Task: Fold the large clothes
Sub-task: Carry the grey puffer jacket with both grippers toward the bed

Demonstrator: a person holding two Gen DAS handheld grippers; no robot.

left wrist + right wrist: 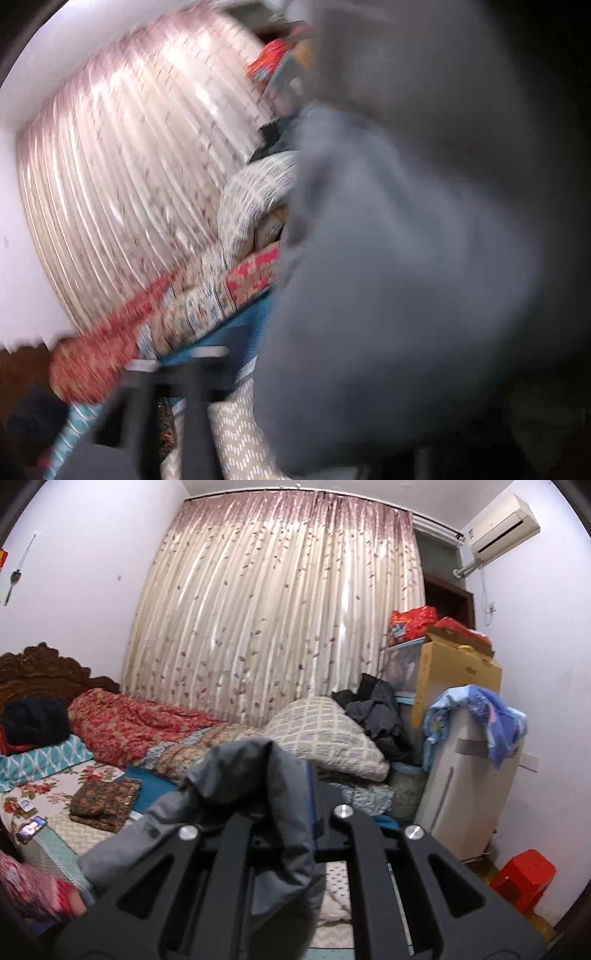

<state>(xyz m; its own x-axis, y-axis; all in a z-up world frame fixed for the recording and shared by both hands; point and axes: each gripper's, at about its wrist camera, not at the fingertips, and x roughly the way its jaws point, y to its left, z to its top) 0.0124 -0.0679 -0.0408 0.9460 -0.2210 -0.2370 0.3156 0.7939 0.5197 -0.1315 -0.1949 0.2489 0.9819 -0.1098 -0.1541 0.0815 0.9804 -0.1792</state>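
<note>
Lifting step: right gripper (286,834) clamped shut on grey soft-fabric garment (258,775), raised above bed (48,794). Left gripper (166,373) blurred, grip can't tell. Next: spread garment flat w/ both.

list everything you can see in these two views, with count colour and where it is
grey cloth garment: one, grey, bunched in the right gripper, raised over the bed
red patterned quilt: one, red and gold, heaped along the bed by the curtain
checked cream quilt: one, cream with grey checks, at the bed's far end
folded dark floral cloth: one, brown and orange, flat on the bed
pleated curtain: one, cream and pink, back wall
air conditioner: one, white, high on the right wall
cardboard box: one, brown, stacked at right
red plastic stool: one, floor at right
phone: one, screen lit, bed's near edge
left gripper: one, black, blurred
right gripper: one, black, shut on the garment
</note>
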